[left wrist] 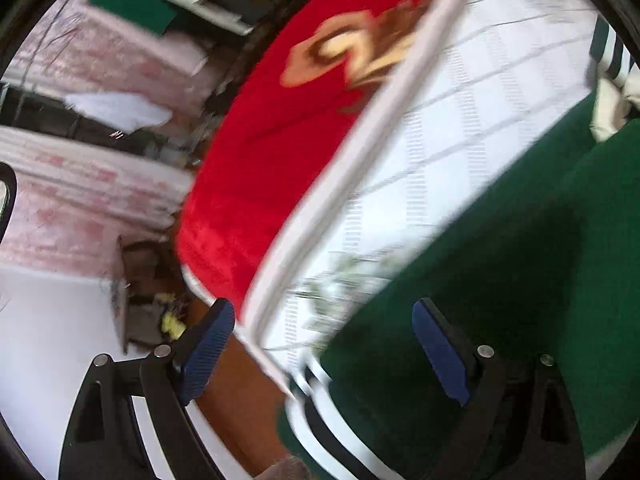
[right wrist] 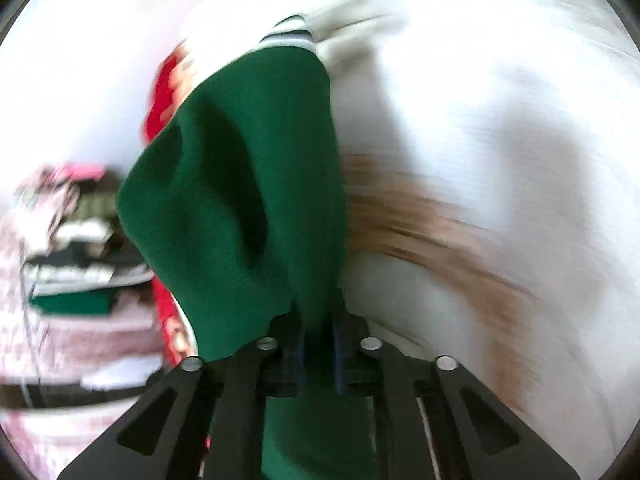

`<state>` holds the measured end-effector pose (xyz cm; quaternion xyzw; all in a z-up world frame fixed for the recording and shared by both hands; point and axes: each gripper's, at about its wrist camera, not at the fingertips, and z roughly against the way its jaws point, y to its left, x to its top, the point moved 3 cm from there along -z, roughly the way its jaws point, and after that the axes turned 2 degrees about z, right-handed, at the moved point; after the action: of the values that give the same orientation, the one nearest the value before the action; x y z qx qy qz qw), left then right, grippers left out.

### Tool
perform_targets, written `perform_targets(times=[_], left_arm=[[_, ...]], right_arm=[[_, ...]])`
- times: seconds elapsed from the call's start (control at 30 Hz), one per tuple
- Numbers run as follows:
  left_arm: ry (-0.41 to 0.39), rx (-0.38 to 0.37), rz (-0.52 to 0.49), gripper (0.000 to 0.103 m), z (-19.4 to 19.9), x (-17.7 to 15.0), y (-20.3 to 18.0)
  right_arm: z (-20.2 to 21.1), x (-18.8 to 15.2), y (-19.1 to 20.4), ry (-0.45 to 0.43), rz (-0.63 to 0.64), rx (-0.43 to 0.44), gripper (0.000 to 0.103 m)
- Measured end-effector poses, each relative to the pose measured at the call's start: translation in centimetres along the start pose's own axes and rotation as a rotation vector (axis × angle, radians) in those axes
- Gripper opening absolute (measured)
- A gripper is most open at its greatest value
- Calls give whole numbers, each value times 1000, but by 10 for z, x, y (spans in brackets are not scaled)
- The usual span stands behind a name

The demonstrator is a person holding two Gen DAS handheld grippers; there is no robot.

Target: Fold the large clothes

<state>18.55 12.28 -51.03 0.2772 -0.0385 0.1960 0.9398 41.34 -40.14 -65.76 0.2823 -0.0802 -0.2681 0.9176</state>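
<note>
A dark green garment (left wrist: 500, 280) with white and dark striped cuffs (left wrist: 328, 420) lies on a white quilted mattress (left wrist: 460, 128). My left gripper (left wrist: 328, 352) is open just over the garment's striped edge, its blue pads (left wrist: 210, 348) apart and holding nothing. My right gripper (right wrist: 320, 344) is shut on the green garment (right wrist: 248, 200), which hangs lifted from between its fingers, striped cuff (right wrist: 288, 36) at the far end. Both views are motion-blurred.
A red blanket with a tan pattern (left wrist: 272, 152) lies beside the mattress. Pink patterned bedding (left wrist: 80, 208) and a folded green cloth (left wrist: 128, 4) are at the left. A stack of folded clothes (right wrist: 80, 264) sits at the left of the right wrist view.
</note>
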Motion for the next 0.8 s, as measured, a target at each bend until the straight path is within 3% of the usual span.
perform_targets(times=[0.1, 0.23, 0.27, 0.3, 0.33, 0.37, 0.47, 0.53, 0.57, 0.6, 0.7, 0.8], left_arm=[[2, -99, -31, 91, 25, -11, -32], [0, -116, -41, 91, 42, -14, -49], [-17, -106, -45, 91, 48, -12, -53], [-35, -96, -50, 91, 55, -11, -57], [-52, -89, -58, 91, 61, -8, -60], [-61, -87, -61, 91, 63, -6, -59], [-92, -71, -62, 91, 71, 1, -63], [-116, -47, -63, 91, 73, 6, -61], [-119, -45, -61, 91, 73, 9, -61], [-114, -48, -53, 91, 71, 12, -60], [-109, -49, -39, 91, 67, 18, -60], [-105, -55, -27, 91, 60, 24, -61]], right_arm=[[57, -35, -63, 22, -53, -31, 0], [72, -38, -97, 67, -79, 40, 1], [67, -28, -97, 86, -75, 46, 5], [61, -20, -95, 95, -66, 71, 15], [53, -7, -92, 104, -46, 42, 23], [42, 10, -82, 103, -25, 4, 34], [34, 41, -17, 70, 216, -11, 44], [33, 53, 34, 54, 392, -37, 70], [30, 58, 61, 49, 468, -58, 90], [22, 62, 92, 64, 558, -79, 94], [-20, 68, 159, 181, 716, -115, 94], [-88, 79, 190, 339, 790, -222, 94]])
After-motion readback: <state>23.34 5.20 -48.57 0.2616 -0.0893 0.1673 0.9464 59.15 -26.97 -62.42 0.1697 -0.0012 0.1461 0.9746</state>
